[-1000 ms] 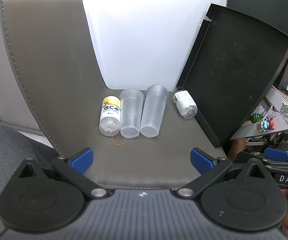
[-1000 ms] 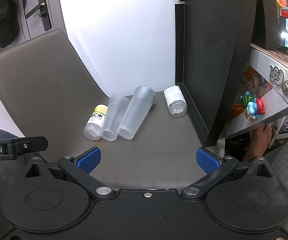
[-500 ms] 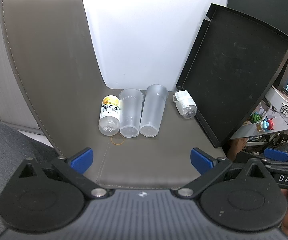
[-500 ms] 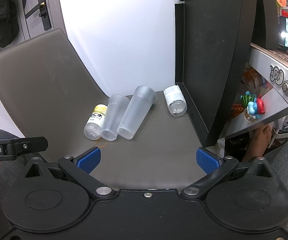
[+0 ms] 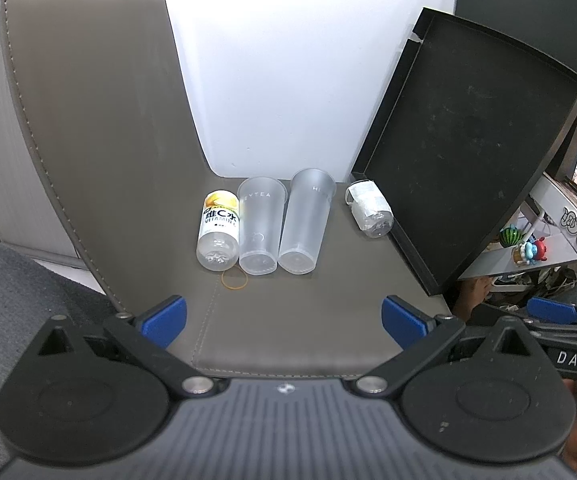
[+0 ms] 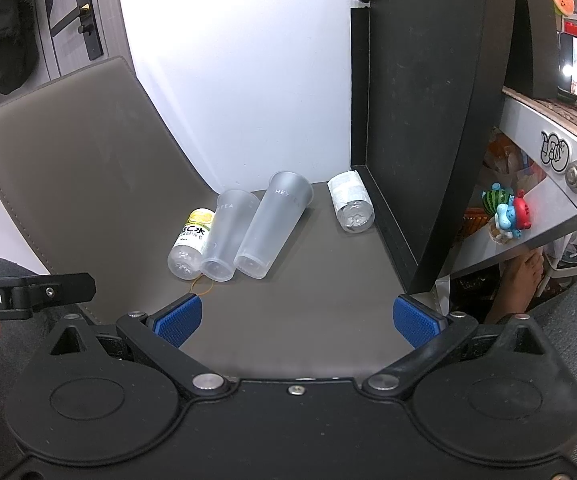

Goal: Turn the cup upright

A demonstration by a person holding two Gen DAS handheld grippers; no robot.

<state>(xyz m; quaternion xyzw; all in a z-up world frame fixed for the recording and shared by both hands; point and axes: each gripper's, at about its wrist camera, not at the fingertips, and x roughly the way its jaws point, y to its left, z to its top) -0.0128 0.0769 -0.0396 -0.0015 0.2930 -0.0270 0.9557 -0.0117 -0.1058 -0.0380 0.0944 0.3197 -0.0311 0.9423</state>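
Lying on their sides on the brown leather surface (image 5: 288, 320), two translucent cups sit side by side with their bases toward the cameras and their open mouths toward the white wall. The shorter cup (image 5: 259, 230) touches the taller cup (image 5: 304, 222) along part of its length; in the right wrist view the same pair, shorter cup (image 6: 228, 236) and taller cup (image 6: 274, 226), appears angled, rims pointing up and to the right. Faint lettering shows near each rim.

Just left of the shorter cup lies a vitamin drink bottle (image 5: 218, 232) with a yellow cap end and white label, also on its side and touching that cup. A rubber band (image 5: 234, 280) rests flat on the surface just in front of the bottle and the shorter cup. To the right, apart from the cups, a small clear bottle (image 5: 370, 210) lies beside the edge of a black tray (image 5: 468, 152) that leans upright against the wall.

The left tool (image 5: 282, 316) hovers near the front edge of the surface, its blue-padded fingers spread wide with nothing between them. The right tool (image 6: 296, 320) is likewise spread wide and holds nothing, well short of the cups. Both are apart from every object.
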